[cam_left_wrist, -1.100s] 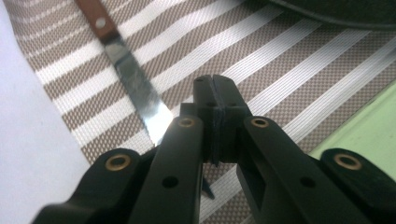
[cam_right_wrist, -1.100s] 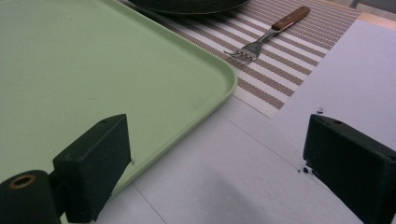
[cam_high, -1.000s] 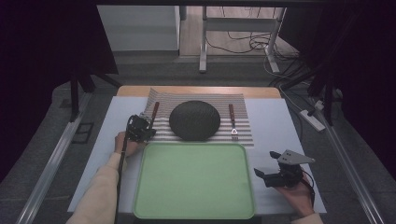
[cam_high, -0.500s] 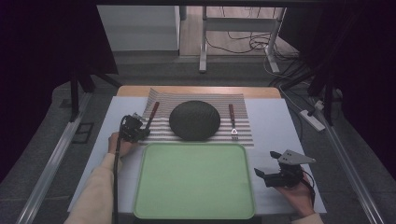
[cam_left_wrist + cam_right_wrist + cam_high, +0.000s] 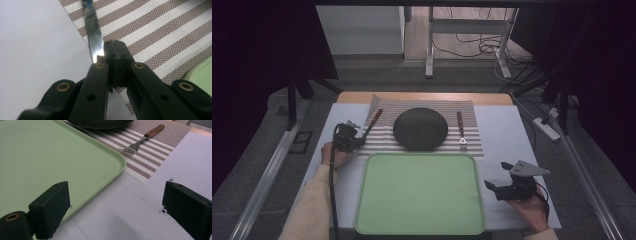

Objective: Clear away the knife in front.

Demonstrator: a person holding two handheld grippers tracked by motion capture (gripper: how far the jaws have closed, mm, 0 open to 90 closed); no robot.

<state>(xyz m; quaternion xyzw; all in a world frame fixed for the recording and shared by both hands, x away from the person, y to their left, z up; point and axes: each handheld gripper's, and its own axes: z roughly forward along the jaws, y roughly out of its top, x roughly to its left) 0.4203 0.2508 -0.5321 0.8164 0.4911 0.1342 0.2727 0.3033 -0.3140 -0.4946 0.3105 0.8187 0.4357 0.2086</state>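
On the left of the table [image 5: 512,130], the left gripper [image 5: 115,53] has its fingers [image 5: 125,53] pressed fully together, their tips at the near end of the knife [image 5: 93,32] blade; whether they pinch the blade cannot be told. The knife lies on the left edge of the striped placemat [image 5: 472,130], left of the dark plate [image 5: 420,128]. At the near right, the right gripper [image 5: 117,202] has its fingers [image 5: 51,207] spread wide and empty, just right of the green tray [image 5: 419,192].

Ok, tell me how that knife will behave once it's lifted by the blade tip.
The knife looks stiff, so it should not bend. Its polished metal blade is probably slippery. The left gripper is shut at the tip, far from the wooden handle, so that end will likely droop or swing.
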